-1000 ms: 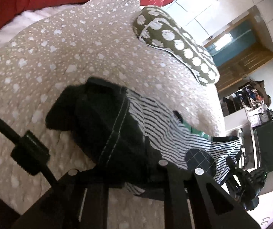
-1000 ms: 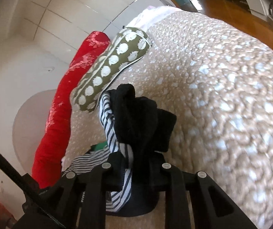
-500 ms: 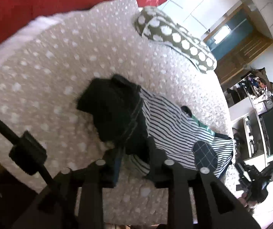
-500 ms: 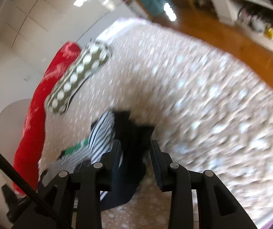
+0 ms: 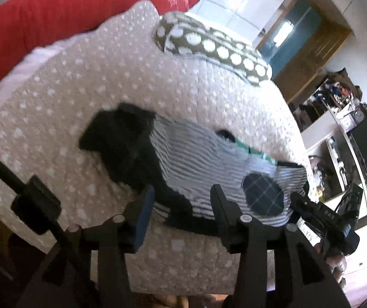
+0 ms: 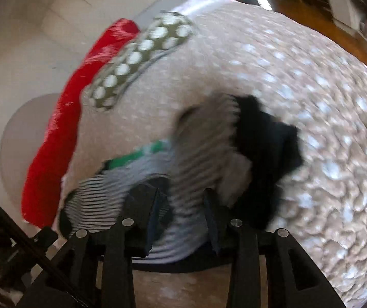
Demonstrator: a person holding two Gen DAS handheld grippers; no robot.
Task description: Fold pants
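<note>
- striped pants (image 5: 204, 159) (image 6: 183, 159): black-and-white stripes, dark checked patch, green band, black bunched end; lying crumpled, partly folded, on the spotted beige bedspread (image 5: 106, 82) (image 6: 311, 77).

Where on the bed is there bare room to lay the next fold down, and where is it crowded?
Bare quilt lies between the pants and the red pillow, and more stretches past their black end in the right wrist view. The near edge is crowded: both grippers, left gripper and right gripper, sit open over the cloth. The dotted pillow bounds the far side.
</note>
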